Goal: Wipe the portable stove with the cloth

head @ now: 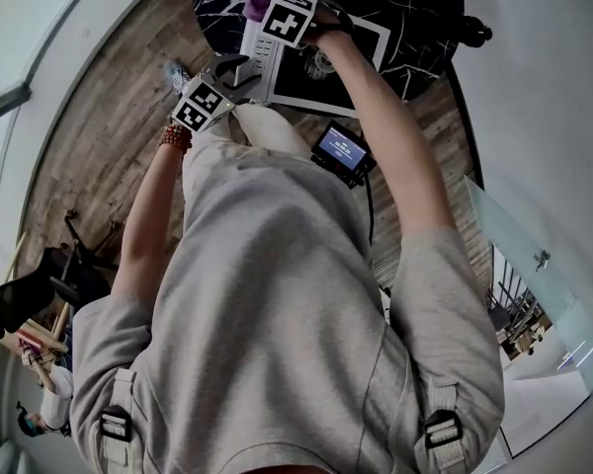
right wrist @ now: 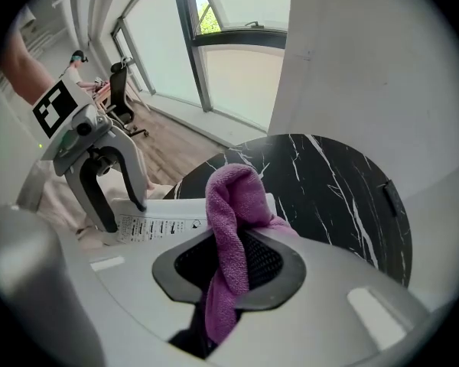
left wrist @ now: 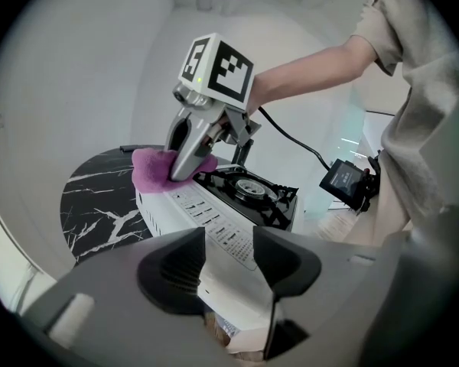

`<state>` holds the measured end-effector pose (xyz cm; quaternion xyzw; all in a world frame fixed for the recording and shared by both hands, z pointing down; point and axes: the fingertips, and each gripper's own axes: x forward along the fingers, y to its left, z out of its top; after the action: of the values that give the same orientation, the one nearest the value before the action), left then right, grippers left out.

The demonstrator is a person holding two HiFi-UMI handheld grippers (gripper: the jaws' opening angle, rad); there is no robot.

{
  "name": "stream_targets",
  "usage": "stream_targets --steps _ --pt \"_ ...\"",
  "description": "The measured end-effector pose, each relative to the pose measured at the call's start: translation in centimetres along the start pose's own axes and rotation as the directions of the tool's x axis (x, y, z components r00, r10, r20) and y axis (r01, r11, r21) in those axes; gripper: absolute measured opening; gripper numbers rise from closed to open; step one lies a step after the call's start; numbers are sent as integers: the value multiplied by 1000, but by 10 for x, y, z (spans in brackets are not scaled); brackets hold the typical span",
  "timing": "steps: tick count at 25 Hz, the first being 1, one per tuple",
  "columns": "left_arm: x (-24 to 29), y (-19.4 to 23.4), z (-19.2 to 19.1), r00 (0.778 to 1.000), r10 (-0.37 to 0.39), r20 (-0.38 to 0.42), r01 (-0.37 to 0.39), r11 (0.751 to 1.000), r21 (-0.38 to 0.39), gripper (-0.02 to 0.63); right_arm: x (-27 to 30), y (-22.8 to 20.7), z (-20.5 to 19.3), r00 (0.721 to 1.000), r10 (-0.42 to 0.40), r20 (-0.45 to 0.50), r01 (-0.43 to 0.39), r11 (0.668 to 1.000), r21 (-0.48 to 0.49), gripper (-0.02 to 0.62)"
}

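Observation:
The portable stove (head: 321, 72) is white with a black burner top and stands on a round black marble table (head: 415, 18). My right gripper (head: 267, 13) points steeply down at the stove's far left corner and is shut on the purple cloth (head: 254, 6). The cloth (left wrist: 149, 170) rests bunched on that corner, and a fold of it (right wrist: 233, 235) stands up between the right gripper's (right wrist: 229, 270) pads. My left gripper (left wrist: 228, 262) is open and straddles the stove's near white corner (left wrist: 229, 239). From the right gripper view, the left gripper (right wrist: 122, 212) has its fingers spread over the label panel (right wrist: 149, 224).
A small black device with a lit screen (head: 341, 149) hangs on a cable beside my leg, right of the stove (left wrist: 344, 180). The table (right wrist: 329, 182) stands on a wooden floor near a white wall. An office chair (right wrist: 118, 82) stands far back by the windows.

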<state>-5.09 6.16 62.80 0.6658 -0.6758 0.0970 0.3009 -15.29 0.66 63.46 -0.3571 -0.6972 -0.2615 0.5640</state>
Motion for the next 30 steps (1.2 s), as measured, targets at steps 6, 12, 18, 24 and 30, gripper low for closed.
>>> stream_targets --steps 6,12,18,24,30 --pt "1 1 0 1000 5 9 -5 1000 -11 192 -3 9 -2 998 20 63 -21 999 26 77" --pt "2 1 -2 1000 8 9 -8 1000 -4 192 -6 31 -7 995 60 81 -57 998 -39 75" --pt "-1 -6 0 1000 -7 15 7 1000 23 229 -6 45 -11 996 50 76 -44 996 -73 74" --pt "-8 -17 -13 1000 1 4 -2 999 43 242 -6 55 -15 997 45 58 -37 991 -132 75" --pt "-8 -17 -16 1000 4 11 -4 998 58 249 -5 65 -20 999 -13 48 26 961 -275 75"
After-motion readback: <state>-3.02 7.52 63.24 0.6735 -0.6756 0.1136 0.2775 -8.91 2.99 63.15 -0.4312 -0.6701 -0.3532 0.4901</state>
